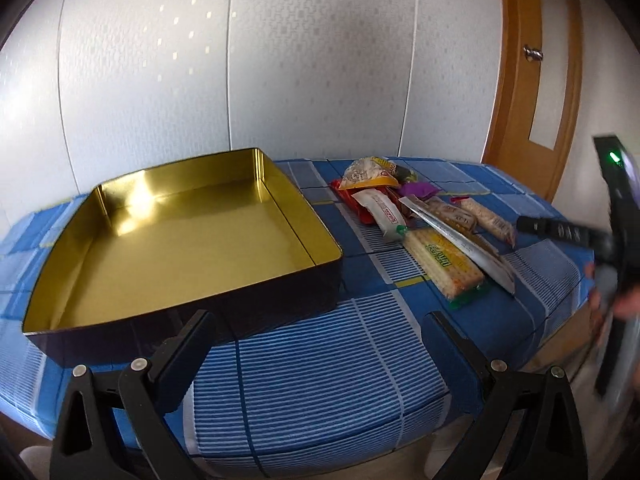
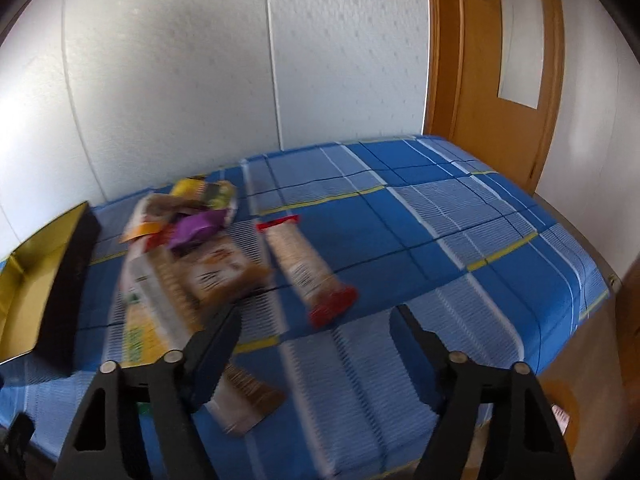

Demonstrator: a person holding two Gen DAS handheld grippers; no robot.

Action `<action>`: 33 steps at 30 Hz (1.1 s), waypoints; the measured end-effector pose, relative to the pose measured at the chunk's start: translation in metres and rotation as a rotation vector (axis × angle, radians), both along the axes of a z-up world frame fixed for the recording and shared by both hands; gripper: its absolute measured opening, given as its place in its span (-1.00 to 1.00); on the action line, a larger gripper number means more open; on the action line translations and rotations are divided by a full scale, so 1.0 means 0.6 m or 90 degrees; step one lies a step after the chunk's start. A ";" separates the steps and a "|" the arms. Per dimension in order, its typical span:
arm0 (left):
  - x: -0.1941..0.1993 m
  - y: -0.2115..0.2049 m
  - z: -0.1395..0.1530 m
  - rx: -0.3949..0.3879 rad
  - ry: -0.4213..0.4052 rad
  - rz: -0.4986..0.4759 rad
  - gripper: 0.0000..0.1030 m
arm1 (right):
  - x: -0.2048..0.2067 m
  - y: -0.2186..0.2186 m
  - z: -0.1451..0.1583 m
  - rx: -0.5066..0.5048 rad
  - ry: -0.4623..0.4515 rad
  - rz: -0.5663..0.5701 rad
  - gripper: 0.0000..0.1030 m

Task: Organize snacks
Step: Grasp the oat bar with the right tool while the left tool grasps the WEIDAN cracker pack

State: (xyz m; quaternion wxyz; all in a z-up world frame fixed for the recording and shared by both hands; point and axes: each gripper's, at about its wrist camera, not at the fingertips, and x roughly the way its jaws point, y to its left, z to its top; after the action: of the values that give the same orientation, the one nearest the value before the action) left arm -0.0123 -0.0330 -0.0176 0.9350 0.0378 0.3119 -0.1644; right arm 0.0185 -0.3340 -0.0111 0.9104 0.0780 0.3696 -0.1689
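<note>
An open tin [image 1: 180,220] with a gold inside and dark walls stands empty on the left of the table. To its right lies a heap of snack packets [image 1: 384,196], with a yellow cracker pack [image 1: 444,268] and a long silver packet [image 1: 460,240] at the front. My left gripper [image 1: 320,316] is open over bare cloth, just in front of the tin. My right gripper [image 2: 316,312] is open too, with nothing between its pads. It hovers near a red-ended cracker pack [image 2: 304,264] and the blurred heap [image 2: 188,220]. The silver packet runs under its left finger [image 2: 216,344].
A blue plaid cloth [image 2: 460,240] covers the table, which stands against a white wall. A wooden door [image 2: 500,60] is at the back right. The tin's dark wall [image 2: 68,272] rises left of the right gripper. A person's hand [image 1: 628,300] shows blurred at the right edge.
</note>
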 end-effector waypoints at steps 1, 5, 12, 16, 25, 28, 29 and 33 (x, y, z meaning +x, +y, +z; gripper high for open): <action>0.000 -0.003 -0.001 0.009 -0.005 0.000 1.00 | 0.016 -0.007 -0.004 0.002 0.014 0.014 0.38; -0.011 -0.029 -0.006 0.049 -0.013 -0.015 1.00 | 0.064 -0.019 -0.024 -0.006 0.062 0.055 0.33; -0.017 -0.102 0.002 0.090 -0.012 -0.059 1.00 | 0.105 -0.031 -0.048 -0.010 0.097 0.079 0.31; 0.001 -0.134 0.000 0.063 0.040 -0.072 1.00 | 0.114 -0.040 -0.057 -0.006 0.115 0.087 0.08; 0.040 -0.209 -0.003 0.076 0.062 -0.074 1.00 | 0.101 -0.040 -0.065 -0.010 0.127 0.093 -0.35; 0.057 -0.232 -0.013 0.092 0.076 -0.071 0.99 | 0.095 -0.052 -0.063 0.021 0.123 0.086 -0.36; 0.065 -0.242 -0.017 0.101 0.078 -0.070 0.99 | 0.093 -0.055 -0.063 0.027 0.122 0.084 -0.36; 0.099 -0.271 -0.035 0.141 0.092 -0.064 0.92 | 0.090 -0.060 -0.063 0.036 0.119 0.080 -0.36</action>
State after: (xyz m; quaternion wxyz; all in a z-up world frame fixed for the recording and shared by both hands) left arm 0.0471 -0.1956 -0.0388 0.8908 0.1444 0.3924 -0.1778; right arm 0.0727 -0.3700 -0.0492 0.8781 0.0642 0.4616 -0.1079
